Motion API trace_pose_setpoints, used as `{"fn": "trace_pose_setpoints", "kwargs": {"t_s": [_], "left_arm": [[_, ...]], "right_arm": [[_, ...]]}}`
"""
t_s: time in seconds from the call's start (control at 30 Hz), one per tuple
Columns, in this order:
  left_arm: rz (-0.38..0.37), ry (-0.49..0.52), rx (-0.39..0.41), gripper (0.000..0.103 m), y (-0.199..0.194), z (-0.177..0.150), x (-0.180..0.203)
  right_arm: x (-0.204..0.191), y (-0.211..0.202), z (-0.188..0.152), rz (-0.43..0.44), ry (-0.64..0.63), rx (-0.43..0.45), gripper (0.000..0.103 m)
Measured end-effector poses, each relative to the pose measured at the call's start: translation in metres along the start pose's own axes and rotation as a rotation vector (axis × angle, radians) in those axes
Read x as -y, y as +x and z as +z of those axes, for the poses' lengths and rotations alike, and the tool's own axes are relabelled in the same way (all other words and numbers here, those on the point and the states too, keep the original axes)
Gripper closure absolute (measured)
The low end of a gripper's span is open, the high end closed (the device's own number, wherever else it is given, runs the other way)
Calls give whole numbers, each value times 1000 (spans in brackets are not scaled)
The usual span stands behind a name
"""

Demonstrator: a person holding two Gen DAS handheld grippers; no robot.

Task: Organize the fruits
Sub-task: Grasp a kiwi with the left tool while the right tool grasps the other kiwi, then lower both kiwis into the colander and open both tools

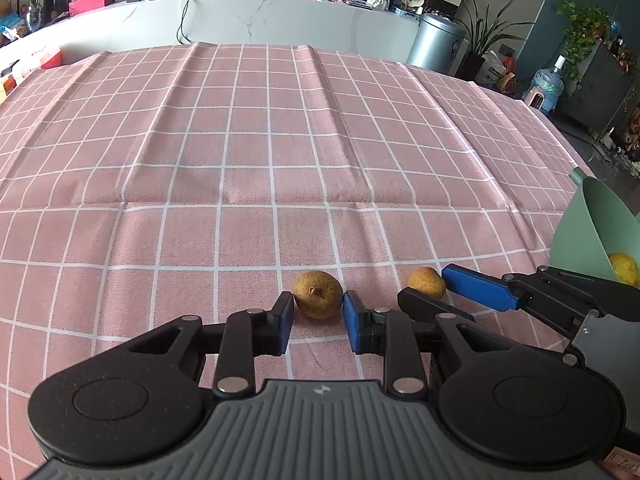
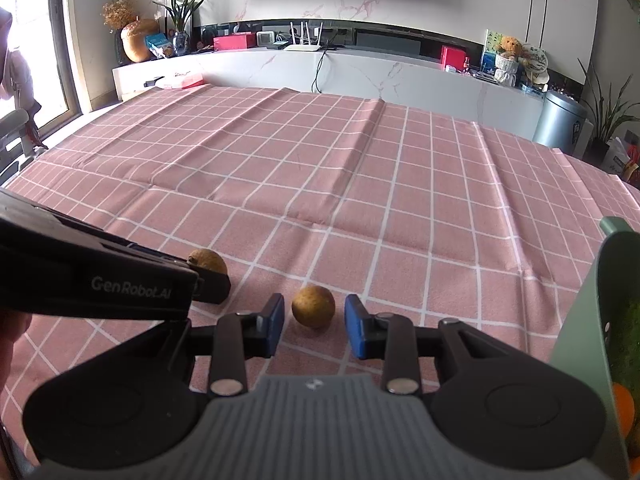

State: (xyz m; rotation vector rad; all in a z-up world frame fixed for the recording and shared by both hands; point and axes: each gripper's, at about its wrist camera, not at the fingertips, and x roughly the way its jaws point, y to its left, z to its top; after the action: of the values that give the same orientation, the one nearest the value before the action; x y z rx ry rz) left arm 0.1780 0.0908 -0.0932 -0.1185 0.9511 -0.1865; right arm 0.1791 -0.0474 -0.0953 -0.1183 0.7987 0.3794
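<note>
Left wrist view, lower centre: left gripper (image 1: pixel 319 312) clamps one brown fruit (image 1: pixel 318 294) for lifting; right gripper (image 2: pixel 314 326) straddles another fruit (image 2: pixel 313 306), pads apart.

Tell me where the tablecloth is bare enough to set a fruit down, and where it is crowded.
Free: the whole stretch of pink checked tablecloth from the two small brown fruits out to its far edge.

Crowded: the near strip, where the left gripper clamps one brown fruit, the right gripper straddles the other brown fruit, and the green basket stands at the right.
</note>
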Motion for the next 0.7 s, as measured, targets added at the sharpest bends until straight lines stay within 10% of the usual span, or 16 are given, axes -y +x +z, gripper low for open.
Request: {"fn": "trace_pose_setpoints", "kwargs": {"t_s": [0.7], "left_arm": [[-46,33,92,74,-15,2,19]], "right_arm": [[6,-39,-1,-16,7,47,84]]}}
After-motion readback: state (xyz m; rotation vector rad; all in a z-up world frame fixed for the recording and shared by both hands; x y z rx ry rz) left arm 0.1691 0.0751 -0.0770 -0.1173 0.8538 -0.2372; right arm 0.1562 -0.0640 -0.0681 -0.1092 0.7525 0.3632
